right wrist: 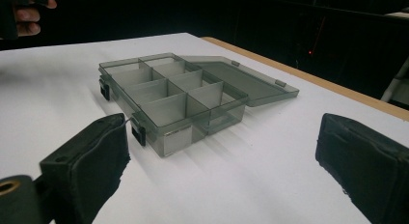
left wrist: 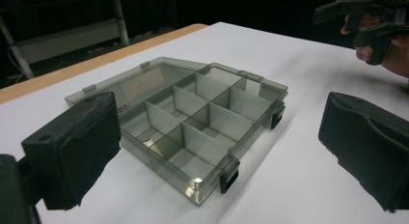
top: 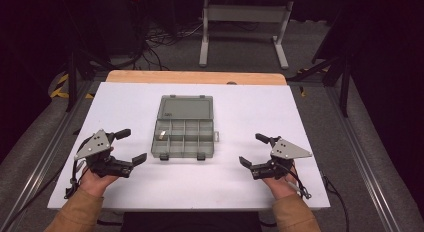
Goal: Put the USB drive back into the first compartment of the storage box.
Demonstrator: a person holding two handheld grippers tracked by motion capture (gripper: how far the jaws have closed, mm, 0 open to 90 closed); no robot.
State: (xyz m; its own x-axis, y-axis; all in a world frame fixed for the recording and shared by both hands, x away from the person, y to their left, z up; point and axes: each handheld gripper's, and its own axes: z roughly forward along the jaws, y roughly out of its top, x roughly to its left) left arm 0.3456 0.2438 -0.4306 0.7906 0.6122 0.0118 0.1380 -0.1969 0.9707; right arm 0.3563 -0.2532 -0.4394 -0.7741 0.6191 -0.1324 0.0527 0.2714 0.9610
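Note:
A smoky grey plastic compartment box (top: 183,138) lies open in the middle of the white table, its lid (top: 186,107) folded flat toward the far side. Dividers split it into several cells; a small pale object (top: 162,136) sits in a cell on the left. My left gripper (top: 131,146) rests open at the box's left, nothing between its jaws. My right gripper (top: 253,149) rests open at the box's right, also empty. The box (left wrist: 193,120) lies ahead of the left gripper (left wrist: 219,147). The box (right wrist: 169,96) also lies ahead of the right gripper (right wrist: 224,161).
The white table (top: 250,112) has a wooden strip (top: 196,77) along its far edge. Beyond it are a grey metal stand (top: 245,22) and cables on the dark floor. The other hand and gripper (left wrist: 374,23) appear far off in the left gripper view.

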